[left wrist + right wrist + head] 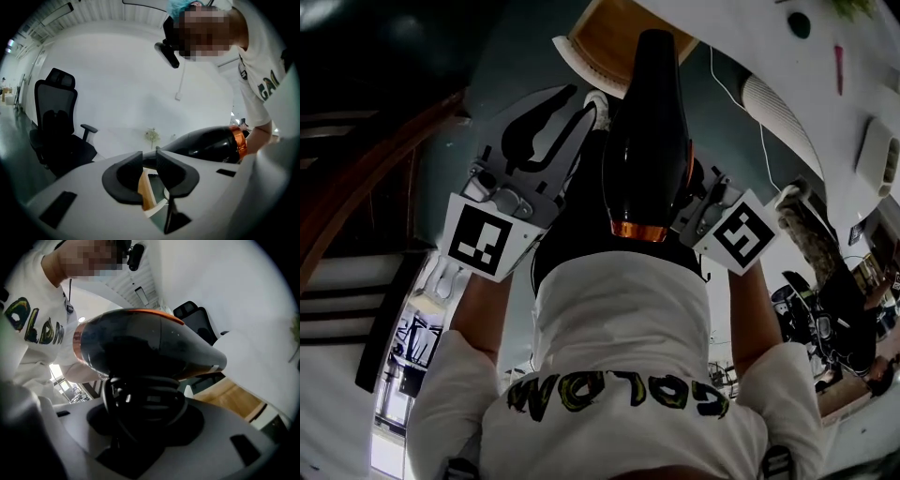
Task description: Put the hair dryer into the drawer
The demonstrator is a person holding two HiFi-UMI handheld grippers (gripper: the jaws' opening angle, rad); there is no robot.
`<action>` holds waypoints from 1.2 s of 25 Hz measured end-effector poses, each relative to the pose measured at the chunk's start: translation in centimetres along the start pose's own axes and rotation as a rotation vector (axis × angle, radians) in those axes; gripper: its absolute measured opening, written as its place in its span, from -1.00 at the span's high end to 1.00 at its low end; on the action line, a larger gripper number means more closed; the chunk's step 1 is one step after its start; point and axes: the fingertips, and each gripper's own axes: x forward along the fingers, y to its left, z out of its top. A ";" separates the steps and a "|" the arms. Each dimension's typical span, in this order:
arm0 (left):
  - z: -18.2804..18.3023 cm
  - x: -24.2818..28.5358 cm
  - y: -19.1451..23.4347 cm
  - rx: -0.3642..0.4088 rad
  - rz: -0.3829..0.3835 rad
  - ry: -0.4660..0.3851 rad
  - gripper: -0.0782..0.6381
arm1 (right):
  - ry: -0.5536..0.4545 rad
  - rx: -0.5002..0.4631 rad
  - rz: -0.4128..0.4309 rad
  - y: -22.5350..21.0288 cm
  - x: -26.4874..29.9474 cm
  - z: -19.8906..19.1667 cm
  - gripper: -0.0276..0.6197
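The black hair dryer (647, 141) with an orange ring is being held in the air just beside the open drawer (602, 37). Its nozzle is pointing toward the drawer and it is not resting inside. The right tool (145, 408) is clamping the dryer's handle, where the cord is coiled. The left tool (149, 164) is hovering on the drawer's near side, next to the dryer. Its jaws are standing a narrow gap apart with nothing between them. The drawer's wooden inside is showing below the edge of a white surface (750, 37). A black office chair (56, 126) is standing off to one side of the drawer.
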 end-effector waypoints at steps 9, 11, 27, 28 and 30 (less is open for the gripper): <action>-4.7 0.5 0.6 -0.023 -0.040 0.048 0.52 | 0.049 0.060 0.067 -0.9 2.6 -3.0 0.18; -5.6 0.5 0.9 -0.025 -0.051 0.059 0.53 | 0.060 0.074 0.073 -1.2 3.1 -3.7 0.18; -9.8 3.1 3.8 -0.028 -0.130 0.149 0.53 | 0.220 0.117 0.053 -9.3 5.8 -7.6 0.18; -9.9 3.2 4.1 -0.030 -0.135 0.156 0.53 | 0.233 0.118 0.048 -9.8 6.0 -7.6 0.18; -9.9 3.3 4.6 -0.031 -0.140 0.158 0.53 | 0.271 0.116 0.026 -10.9 6.4 -7.9 0.18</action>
